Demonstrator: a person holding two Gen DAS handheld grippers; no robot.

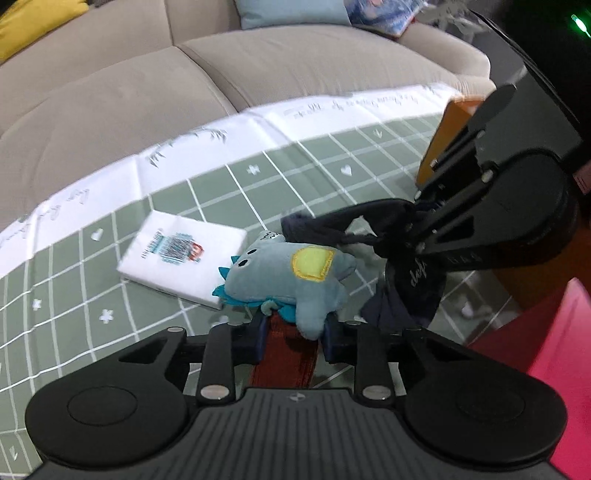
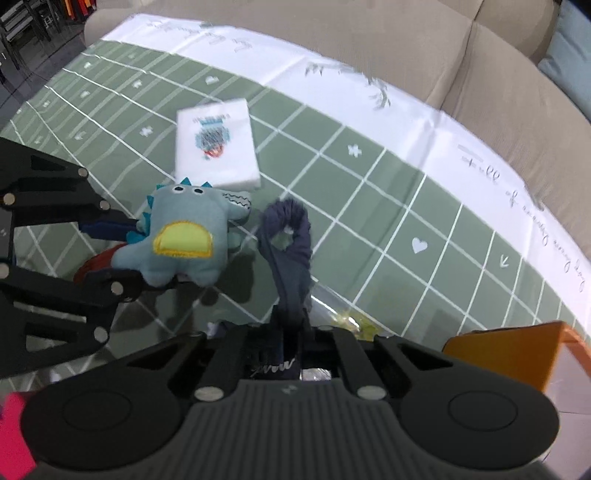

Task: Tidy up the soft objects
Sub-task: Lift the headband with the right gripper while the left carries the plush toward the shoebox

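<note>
While you held both claws over the table, this is how things stood.

Left claw: your left claw [image 1: 291,323] was squeezed on the blue toy monster [image 1: 291,275], gripping it low on its body.

Toy monster: it had a yellow patch on its tummy and teal spikes along its side. In the right wrist view the toy [image 2: 184,240] sat between the two dark fingers of that claw, lifted a bit above the table.

Right claw: your right claw [image 2: 290,325] was closed tight on the dark blue cloth [image 2: 286,251]. The cloth stuck out in front of the claw and made a loop at its far end.

Cloth and toy: they were just beside each other. I could not tell if they touched.

White pack: a flat white pack [image 1: 184,262] with a colourful picture lay on the table just behind the toy.

Red thing: something red [image 1: 291,350] lay under the left claw. I could not tell what it was.

Table: a green tablecloth [image 2: 388,206] with white squares, hearts and a white edge covered it.

Orange box: an orange box [image 2: 517,354] stood near the right claw.

Sofa: a beige sofa [image 1: 147,96] stood behind the table, with a yellow cushion [image 1: 33,22] and a light blue cushion [image 1: 288,13] on it.
</note>
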